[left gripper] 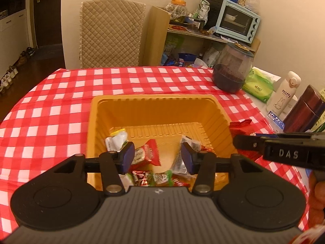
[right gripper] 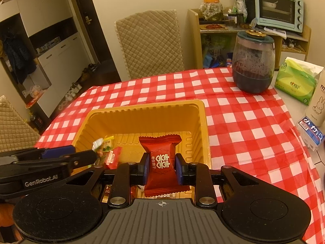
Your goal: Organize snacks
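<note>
1. The left hand-held gripper (left gripper: 157,155) sits at the lower middle of the left wrist view with its blue pads apart and nothing pinched between them; it hangs over the near end of the orange tray (left gripper: 93,122).
2. Below and beyond its pads, small wrapped snacks (left gripper: 146,154) lie loose on the tray floor: a red packet, a pale one with a yellow top, a dark silvery one, and green-and-red candies nearest the camera.
3. The right hand-held gripper (right gripper: 160,167) is clamped on a red candy packet (right gripper: 161,148) printed with white characters, held upright at the middle of the right wrist view, above the orange tray (right gripper: 204,126).
4. In that view the left tool reaches in from the left edge, over the tray's left corner.
5. The tray stands on a counter covered with a red-and-white checked cloth (left gripper: 61,93).
6. At the right of the frame stand a dark lidded jar (right gripper: 252,65), a green tissue pack (right gripper: 296,81) and a white bottle (left gripper: 283,94).
7. A quilted chair back (left gripper: 110,32) rises behind the counter.
</note>
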Motion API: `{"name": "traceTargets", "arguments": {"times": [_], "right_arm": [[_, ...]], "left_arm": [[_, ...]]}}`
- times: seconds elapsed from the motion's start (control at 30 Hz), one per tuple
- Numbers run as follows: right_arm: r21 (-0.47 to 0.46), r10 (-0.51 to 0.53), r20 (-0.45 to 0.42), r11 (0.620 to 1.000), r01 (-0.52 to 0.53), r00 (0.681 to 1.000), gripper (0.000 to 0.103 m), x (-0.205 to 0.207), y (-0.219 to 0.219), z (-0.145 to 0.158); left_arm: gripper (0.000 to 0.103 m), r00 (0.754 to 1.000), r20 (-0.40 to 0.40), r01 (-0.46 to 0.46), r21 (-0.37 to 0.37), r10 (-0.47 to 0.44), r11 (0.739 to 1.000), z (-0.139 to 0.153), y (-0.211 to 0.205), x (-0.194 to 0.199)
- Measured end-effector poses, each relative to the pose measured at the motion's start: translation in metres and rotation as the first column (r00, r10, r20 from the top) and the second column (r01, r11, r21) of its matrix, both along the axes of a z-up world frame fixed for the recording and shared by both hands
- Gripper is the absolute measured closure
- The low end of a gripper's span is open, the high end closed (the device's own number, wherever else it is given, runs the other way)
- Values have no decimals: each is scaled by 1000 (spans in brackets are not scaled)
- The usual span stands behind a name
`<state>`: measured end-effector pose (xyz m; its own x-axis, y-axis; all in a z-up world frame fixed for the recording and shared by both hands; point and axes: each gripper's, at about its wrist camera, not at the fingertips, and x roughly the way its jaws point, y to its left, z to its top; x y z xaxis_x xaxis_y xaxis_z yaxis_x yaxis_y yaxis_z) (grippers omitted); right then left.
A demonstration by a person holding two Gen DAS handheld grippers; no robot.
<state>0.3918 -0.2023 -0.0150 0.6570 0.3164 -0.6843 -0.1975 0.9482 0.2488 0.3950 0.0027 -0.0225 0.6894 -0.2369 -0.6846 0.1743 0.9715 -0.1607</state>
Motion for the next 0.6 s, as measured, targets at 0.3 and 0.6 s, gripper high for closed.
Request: {"name": "traceTargets", "arguments": {"times": [0.3, 0.6], "right_arm": [[23, 20, 28, 1000, -21, 999, 76, 3, 10, 6], [94, -32, 35, 995, 28, 999, 33, -4, -6, 10]], "left_arm": [[41, 1000, 20, -12, 6, 12, 1000, 4, 7, -14], [15, 998, 41, -53, 20, 52, 998, 6, 15, -44]]}}
